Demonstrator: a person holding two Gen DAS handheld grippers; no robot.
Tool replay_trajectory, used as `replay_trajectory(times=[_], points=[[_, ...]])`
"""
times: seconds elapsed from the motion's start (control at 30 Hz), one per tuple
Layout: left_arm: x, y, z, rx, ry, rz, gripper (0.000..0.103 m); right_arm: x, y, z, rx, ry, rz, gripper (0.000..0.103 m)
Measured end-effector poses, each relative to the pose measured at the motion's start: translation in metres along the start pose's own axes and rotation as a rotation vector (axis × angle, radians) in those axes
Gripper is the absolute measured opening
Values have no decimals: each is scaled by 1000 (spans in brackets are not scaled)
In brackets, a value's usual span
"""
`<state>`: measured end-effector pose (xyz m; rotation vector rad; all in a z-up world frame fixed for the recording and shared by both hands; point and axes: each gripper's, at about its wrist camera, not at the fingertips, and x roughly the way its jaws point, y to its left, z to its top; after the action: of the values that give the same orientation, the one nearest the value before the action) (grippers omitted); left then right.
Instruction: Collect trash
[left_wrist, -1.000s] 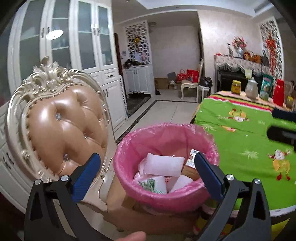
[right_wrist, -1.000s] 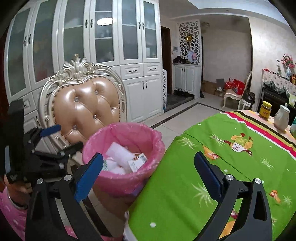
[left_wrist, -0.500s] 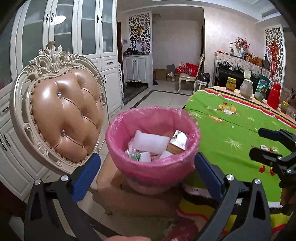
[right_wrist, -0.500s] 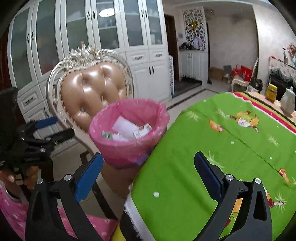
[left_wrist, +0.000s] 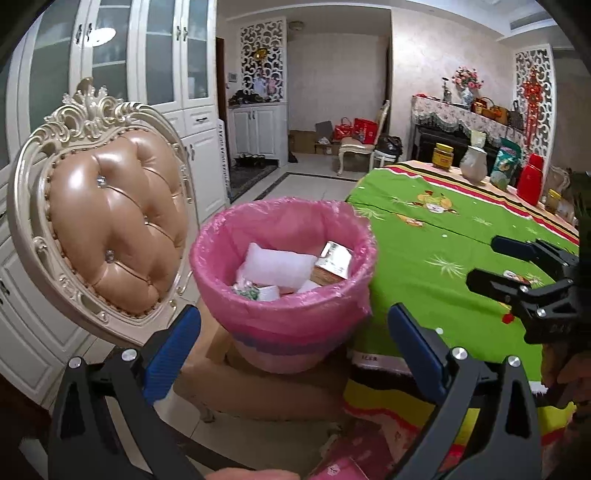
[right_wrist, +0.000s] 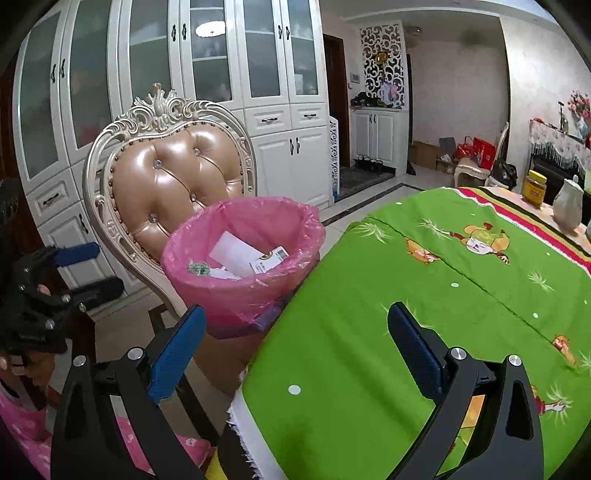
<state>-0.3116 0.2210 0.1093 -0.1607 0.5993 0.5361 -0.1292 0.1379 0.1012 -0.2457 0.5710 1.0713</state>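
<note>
Seemingly between pickups, I hold the left tool (left_wrist: 293, 341) and right tool (right_wrist: 295, 341) wide open and empty, the pink-lined bin (left_wrist: 284, 295) beside the tabletop's (right_wrist: 424, 295) near corner, so next I must find more trash.

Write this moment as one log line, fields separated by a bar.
left gripper: open, empty | right gripper: open, empty | bin: pink liner, trash inside, on chair | phase: no item held
</note>
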Motion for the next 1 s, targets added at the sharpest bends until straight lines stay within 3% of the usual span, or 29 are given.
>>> replay_trajectory(times=[0.23,1.0], points=[[-2,-6,-3,14,-17,-30,98,2,7,-2,-25,5,7,93],[-3,-4,-1,2,-16,-18,98,4,13,-4,-43,12,15,93]])
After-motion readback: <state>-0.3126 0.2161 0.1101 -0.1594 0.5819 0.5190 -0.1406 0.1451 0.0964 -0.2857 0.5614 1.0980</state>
